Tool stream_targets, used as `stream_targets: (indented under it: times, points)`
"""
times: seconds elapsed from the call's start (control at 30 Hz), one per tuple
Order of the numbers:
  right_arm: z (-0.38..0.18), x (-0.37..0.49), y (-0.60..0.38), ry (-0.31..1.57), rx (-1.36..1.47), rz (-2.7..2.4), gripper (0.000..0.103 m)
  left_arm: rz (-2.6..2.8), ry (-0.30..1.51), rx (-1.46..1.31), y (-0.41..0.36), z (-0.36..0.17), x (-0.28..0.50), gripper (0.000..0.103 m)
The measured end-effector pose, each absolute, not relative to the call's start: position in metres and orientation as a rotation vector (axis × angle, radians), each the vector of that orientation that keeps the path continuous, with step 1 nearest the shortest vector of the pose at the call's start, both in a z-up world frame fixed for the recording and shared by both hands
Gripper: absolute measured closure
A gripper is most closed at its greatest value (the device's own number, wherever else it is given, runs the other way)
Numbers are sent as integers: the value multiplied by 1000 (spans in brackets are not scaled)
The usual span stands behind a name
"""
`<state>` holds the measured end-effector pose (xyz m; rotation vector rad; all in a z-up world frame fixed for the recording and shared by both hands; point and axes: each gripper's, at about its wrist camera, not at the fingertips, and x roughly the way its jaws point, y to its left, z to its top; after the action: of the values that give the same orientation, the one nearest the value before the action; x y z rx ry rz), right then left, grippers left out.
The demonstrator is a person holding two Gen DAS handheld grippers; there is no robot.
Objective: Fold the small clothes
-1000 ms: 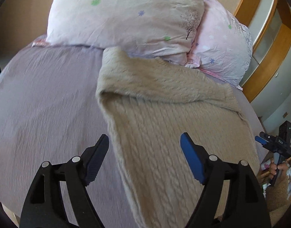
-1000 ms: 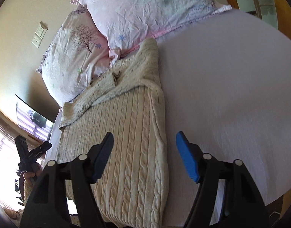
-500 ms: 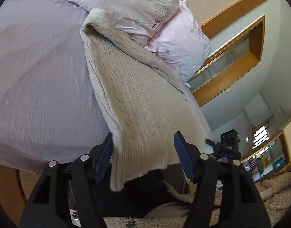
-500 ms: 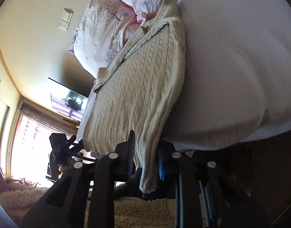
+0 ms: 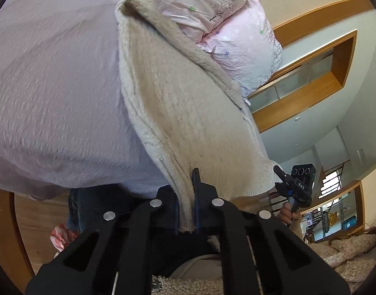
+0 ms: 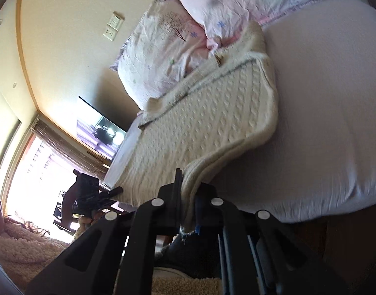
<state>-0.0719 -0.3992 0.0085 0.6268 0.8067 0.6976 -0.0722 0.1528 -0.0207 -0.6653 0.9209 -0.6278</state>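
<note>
Here, spread flat across the lavender-sheeted bed (image 5: 52, 86): a cream cable-knit sweater (image 5: 178, 113), collar end folded over against the two pink floral-print pillows (image 6: 188, 36) at the bed's head, hem pulled off the bed's near edge. Clamped tight on the hem's corners: the black two-finger left gripper (image 5: 186, 209) on one corner, the matching right gripper (image 6: 188, 209) on the other, both just beyond the bed's near edge.

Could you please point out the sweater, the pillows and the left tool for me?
sweater (image 5: 178, 113), left wrist view, middle of its knit body.
pillows (image 6: 168, 56), right wrist view, face of one.
left tool (image 5: 186, 206), left wrist view, between its fingertips.
</note>
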Motion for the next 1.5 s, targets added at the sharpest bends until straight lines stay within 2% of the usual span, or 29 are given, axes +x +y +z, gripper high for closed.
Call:
stream_targets:
  times: [0.1, 0.27, 0.4, 0.5, 0.53, 0.6, 0.63, 0.67, 0.73, 0.77, 0.8, 0.83, 0.97, 1.03, 1.1, 1.4, 1.43, 1.47, 1.5]
  points:
    - [49, -45, -396, 698, 591, 723, 96, -649, 817, -611, 155, 25, -49, 95]
    - [108, 48, -391, 553, 556, 672, 96, -540, 661, -579, 162, 90, 49, 95]
    - [112, 147, -379, 536, 572, 537, 96, -381, 660, -576, 152, 94, 151, 95]
    - [80, 214, -375, 619, 631, 380, 95, -278, 705, -579, 142, 73, 209, 95]
    - [63, 231, -374, 675, 654, 324, 94, -251, 744, -565, 137, 63, 226, 95]
    - [33, 248, -374, 770, 697, 212, 83, -237, 811, -565, 135, 49, 239, 95]
    - [25, 248, -374, 782, 701, 165, 60, -251, 819, -565, 134, 47, 240, 91]
    - [23, 245, -375, 767, 703, 133, 27, -259, 810, -552, 134, 49, 236, 83]
    - [27, 234, -378, 685, 685, 99, 10, -269, 757, -512, 139, 63, 223, 21]
    - [30, 229, -379, 647, 678, 96, 8, -260, 717, -499, 143, 70, 215, 10]
    - [33, 223, -382, 605, 678, 120, 6, -250, 678, -491, 147, 79, 208, 5]
    - [34, 217, -384, 575, 682, 150, 3, -248, 655, -482, 156, 85, 198, 3]
    - [37, 207, -391, 534, 646, 214, 2, -228, 797, -500, 189, 70, 189, 4]
    - [39, 205, -396, 515, 634, 212, 2, -234, 896, -555, 196, 43, 189, 17]
    - [40, 201, -395, 523, 634, 215, 2, -243, 974, -620, 203, 20, 190, 22]
    - [32, 212, -385, 578, 626, 235, 2, -298, 937, -648, 180, 4, 204, 21]
    - [31, 213, -384, 584, 625, 238, 2, -299, 924, -651, 177, 3, 205, 26]
    - [31, 213, -384, 589, 625, 241, 2, -293, 921, -655, 173, 2, 206, 35]
    - [31, 214, -384, 594, 626, 244, 2, -290, 949, -664, 170, -2, 208, 71]
